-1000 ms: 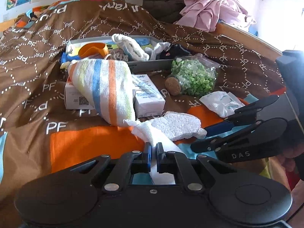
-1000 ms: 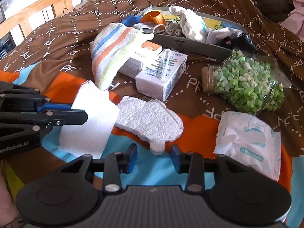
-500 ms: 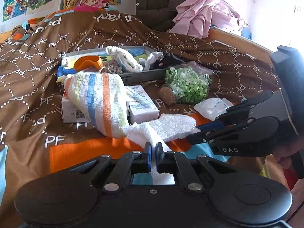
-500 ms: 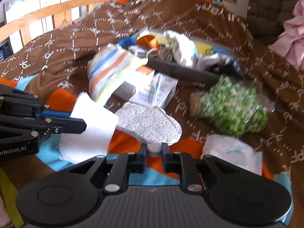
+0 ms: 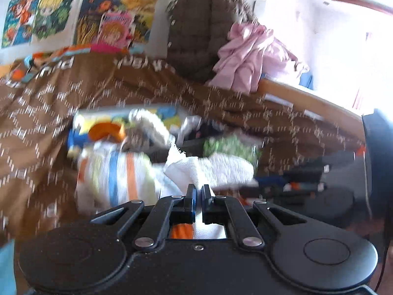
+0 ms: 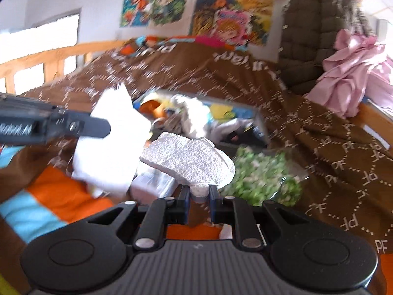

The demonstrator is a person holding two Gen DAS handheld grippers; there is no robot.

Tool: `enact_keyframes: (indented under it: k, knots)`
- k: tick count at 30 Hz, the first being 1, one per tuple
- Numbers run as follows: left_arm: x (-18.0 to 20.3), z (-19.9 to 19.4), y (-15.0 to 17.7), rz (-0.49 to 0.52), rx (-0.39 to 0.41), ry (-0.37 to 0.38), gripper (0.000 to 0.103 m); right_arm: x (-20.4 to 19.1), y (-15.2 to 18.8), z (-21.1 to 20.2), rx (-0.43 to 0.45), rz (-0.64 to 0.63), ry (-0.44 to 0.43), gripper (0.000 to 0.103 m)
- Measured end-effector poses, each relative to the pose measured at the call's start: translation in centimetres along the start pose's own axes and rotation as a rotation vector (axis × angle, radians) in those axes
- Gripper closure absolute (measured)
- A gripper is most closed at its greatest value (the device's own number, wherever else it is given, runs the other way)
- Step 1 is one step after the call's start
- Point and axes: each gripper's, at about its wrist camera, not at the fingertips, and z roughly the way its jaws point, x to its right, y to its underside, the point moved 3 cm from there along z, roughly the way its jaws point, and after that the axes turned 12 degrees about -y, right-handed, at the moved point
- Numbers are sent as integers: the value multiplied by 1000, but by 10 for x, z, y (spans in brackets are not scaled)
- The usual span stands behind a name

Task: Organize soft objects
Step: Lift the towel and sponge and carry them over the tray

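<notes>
My left gripper (image 5: 198,189) is shut on a white cloth (image 5: 189,169) and holds it up off the bed; the cloth (image 6: 108,145) hangs from it in the right wrist view. My right gripper (image 6: 199,191) is shut on the stub of a white foam sponge (image 6: 189,159) and holds it in the air. A grey tray (image 6: 260,120) of soft items lies behind on the brown blanket, holding a white sock (image 6: 194,113) and an orange band (image 5: 105,131). A striped towel (image 5: 115,179) lies left of the left gripper.
A bag of green bits (image 6: 260,177) lies right of the sponge. A white box (image 6: 152,184) sits below it. A pink garment (image 5: 248,59) and dark jacket (image 5: 201,32) are at the bed's far end. A wooden rail (image 6: 49,56) runs along the left.
Both grippers have risen, lifting the cloth and the sponge off the bed. The right gripper closed on the sponge's stub a half second ago. The views now tilt up toward the wall.
</notes>
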Motion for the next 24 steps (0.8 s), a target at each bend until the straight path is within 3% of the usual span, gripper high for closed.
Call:
enact_keyframes:
  k: [9, 24]
  knots:
    - [-11, 48, -51, -1, 84, -18, 99, 33, -21, 20, 122, 122, 61, 86]
    - [-59, 145, -98, -61, 150, -29, 99, 68, -78, 104, 233, 254, 118, 86]
